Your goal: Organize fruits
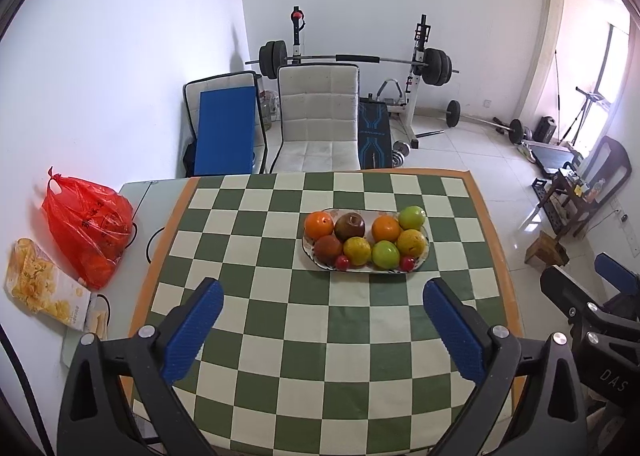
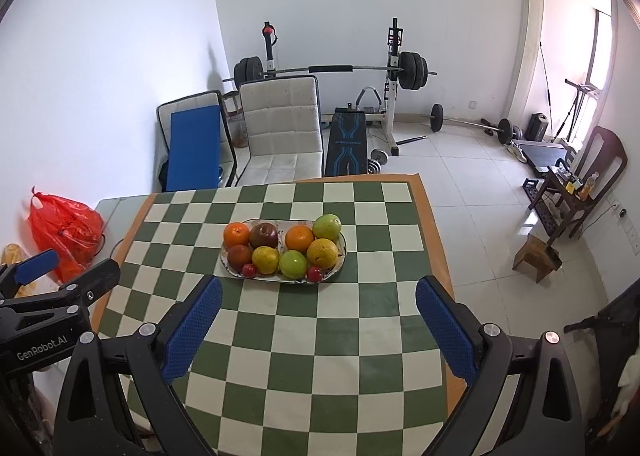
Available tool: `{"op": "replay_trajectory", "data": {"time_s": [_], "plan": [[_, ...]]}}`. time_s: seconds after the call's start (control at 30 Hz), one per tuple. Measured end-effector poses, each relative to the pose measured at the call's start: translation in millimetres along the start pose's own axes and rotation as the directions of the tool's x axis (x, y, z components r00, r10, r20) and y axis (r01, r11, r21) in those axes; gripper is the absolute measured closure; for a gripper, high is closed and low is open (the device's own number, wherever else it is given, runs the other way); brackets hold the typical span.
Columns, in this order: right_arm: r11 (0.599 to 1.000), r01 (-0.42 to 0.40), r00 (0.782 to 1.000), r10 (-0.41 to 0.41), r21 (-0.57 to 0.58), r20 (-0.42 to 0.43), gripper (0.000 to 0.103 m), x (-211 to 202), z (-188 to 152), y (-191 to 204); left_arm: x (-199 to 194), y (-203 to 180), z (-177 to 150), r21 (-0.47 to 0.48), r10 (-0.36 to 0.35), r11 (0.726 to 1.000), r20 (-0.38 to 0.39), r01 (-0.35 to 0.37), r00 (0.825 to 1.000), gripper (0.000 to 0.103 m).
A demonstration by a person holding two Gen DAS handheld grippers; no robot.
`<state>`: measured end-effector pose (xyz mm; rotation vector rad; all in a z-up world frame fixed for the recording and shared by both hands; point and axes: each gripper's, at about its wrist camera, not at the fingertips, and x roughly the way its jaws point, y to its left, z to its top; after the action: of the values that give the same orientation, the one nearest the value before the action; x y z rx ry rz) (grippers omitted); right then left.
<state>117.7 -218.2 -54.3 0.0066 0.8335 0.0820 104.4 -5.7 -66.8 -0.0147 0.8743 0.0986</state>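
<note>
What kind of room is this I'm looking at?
Probably a room in a home, used for both dining and workouts: a table with a plate of fruit, a chair behind it, and a barbell rack by the wall.

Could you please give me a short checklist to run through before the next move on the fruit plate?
1. Left tongs open and empty: ok.
2. Right tongs open and empty: ok.
3. Plate flat on the checked tablecloth, well inside its edges: ok.
4. All fruit on the plate, none loose on the cloth: ok.
5. Cloth between tongs and plate free of obstacles: ok.
6. Small red fruit at the near rim seated securely: cannot tell.
</note>
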Motion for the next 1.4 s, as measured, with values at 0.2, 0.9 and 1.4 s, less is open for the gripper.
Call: {"op": "replay_trajectory", "data": {"time_s": [0.2,0.9,1.4], "plan": [[1.000,0.017,1.000,-0.016,0.008,-0.021,0.003,38.4,6.2,-2.9,33.0,3.8,9.3,0.000,0.025,1.000,-0.026,-0.025,0.999,0.000],[0.998,0.056,0.995,-0.054,0.017,-0.082,0.002,88.1,2.7,-9.9,84.7,1.2,11.6,0.025,0.016,1.000,-0.107,-0.013,0.994,0.000],[0.998,0.058,0.995,-0.056,0.012,-0.080,0.002,90.2,4.1,-8.2,85.3,1.5,13.8,0.025,0.017,1.000,-0.103,-0.015,0.994,0.000]]}}
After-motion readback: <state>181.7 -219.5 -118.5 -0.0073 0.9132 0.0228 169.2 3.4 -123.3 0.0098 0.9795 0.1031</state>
